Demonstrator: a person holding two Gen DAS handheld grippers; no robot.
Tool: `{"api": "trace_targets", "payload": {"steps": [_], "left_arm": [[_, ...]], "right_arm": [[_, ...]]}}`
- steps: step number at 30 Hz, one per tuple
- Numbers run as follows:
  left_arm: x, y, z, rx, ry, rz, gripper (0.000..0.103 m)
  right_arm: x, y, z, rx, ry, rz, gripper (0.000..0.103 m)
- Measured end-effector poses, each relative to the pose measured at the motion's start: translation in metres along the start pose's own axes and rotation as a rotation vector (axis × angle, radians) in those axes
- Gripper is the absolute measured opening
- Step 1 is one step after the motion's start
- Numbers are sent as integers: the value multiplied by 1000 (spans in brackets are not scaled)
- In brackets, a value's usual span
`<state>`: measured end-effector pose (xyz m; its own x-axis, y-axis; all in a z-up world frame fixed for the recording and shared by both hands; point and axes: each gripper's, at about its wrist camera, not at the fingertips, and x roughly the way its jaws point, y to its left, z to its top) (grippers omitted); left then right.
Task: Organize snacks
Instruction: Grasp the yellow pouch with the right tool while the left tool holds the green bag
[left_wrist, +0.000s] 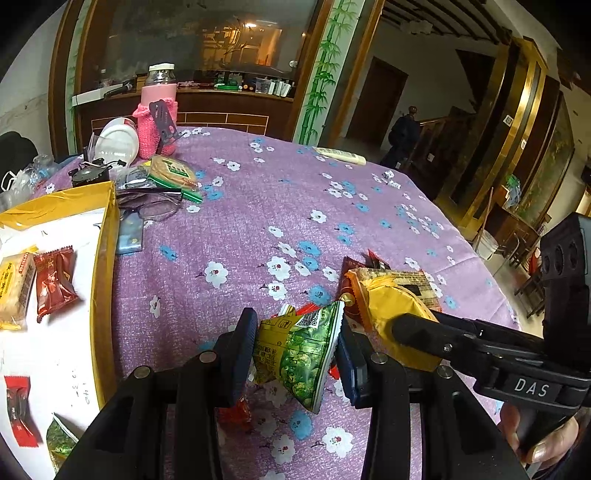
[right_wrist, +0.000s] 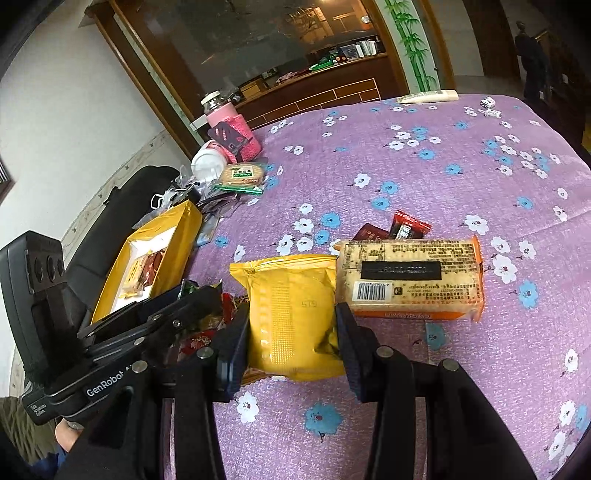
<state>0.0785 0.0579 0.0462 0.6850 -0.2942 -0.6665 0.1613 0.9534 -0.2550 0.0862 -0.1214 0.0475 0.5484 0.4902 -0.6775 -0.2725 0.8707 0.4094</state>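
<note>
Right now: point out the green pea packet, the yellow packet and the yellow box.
green pea packet (left_wrist: 301, 352), left wrist view, middle of its printed face.
yellow packet (right_wrist: 291, 314), right wrist view, centre of its front.
yellow box (right_wrist: 184, 236), right wrist view, its outer side wall.

the yellow cardboard box (left_wrist: 101, 266) sits at the table's left edge, with wrapped snacks (left_wrist: 51, 282) in it. right of it, near, lie the green pea packet (left_wrist: 303, 354), the yellow foil pouch (right_wrist: 291, 314), then the printed cracker pack (right_wrist: 410, 277). the pink knitted bottle (left_wrist: 157, 110) stands far left, perhaps behind the round biscuit pack (left_wrist: 173, 175).

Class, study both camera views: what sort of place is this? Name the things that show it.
Probably a lived-in home's main room: a table under a purple floral tablecloth, a wooden glass-fronted cabinet with household clutter, and a pink knitted-sleeve jar beside loose snacks.
</note>
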Motion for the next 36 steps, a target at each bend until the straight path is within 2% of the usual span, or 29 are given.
{"api": "trace_targets", "payload": {"steps": [23, 36], "left_arm": [[-4, -7, -3, 26, -4, -12, 42], [-7, -19, -7, 83, -32, 24, 42]], "right_arm": [[2, -4, -1, 33, 4, 4, 43], [-1, -8, 1, 43, -19, -9, 43]]}}
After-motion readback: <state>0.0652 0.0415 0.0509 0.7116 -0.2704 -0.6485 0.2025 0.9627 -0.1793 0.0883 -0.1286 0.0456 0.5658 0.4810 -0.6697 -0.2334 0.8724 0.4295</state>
